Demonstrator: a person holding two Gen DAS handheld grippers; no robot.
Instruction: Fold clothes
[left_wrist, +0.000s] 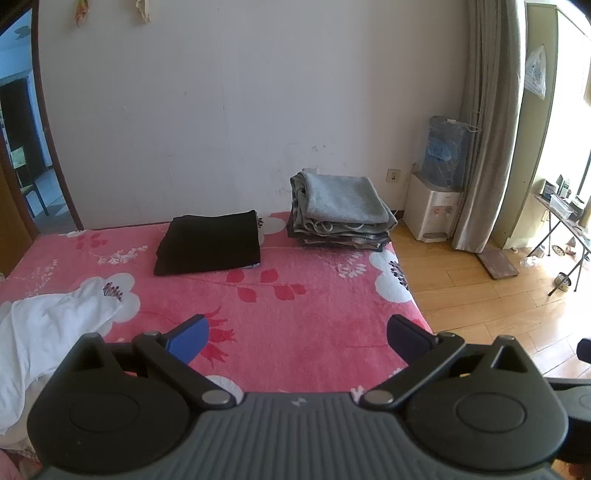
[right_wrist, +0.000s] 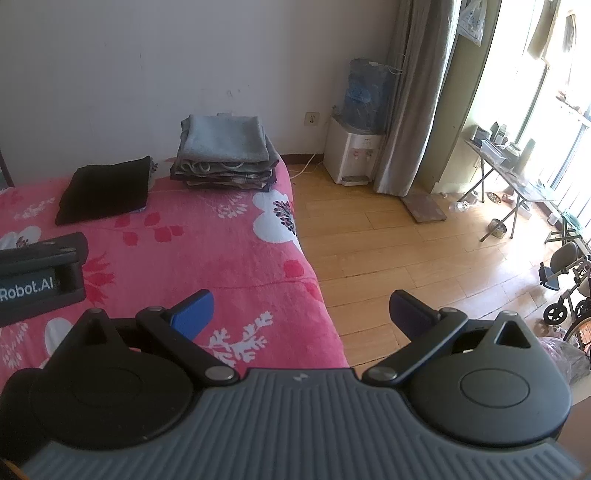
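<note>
Jaws spread and empty on both your left gripper (left_wrist: 297, 338) and right gripper (right_wrist: 301, 314), you face a tall folded grey stack (left_wrist: 341, 210) and a folded black garment (left_wrist: 208, 242) apparently done, a crumpled white garment (left_wrist: 48, 325) left.

The right gripper (right_wrist: 297, 314) is held wide open above the pink floral bedspread's (right_wrist: 229, 243) edge. A folded black garment (right_wrist: 105, 190) and a stack of folded grey clothes (right_wrist: 225, 153) are seen near the wall.
</note>
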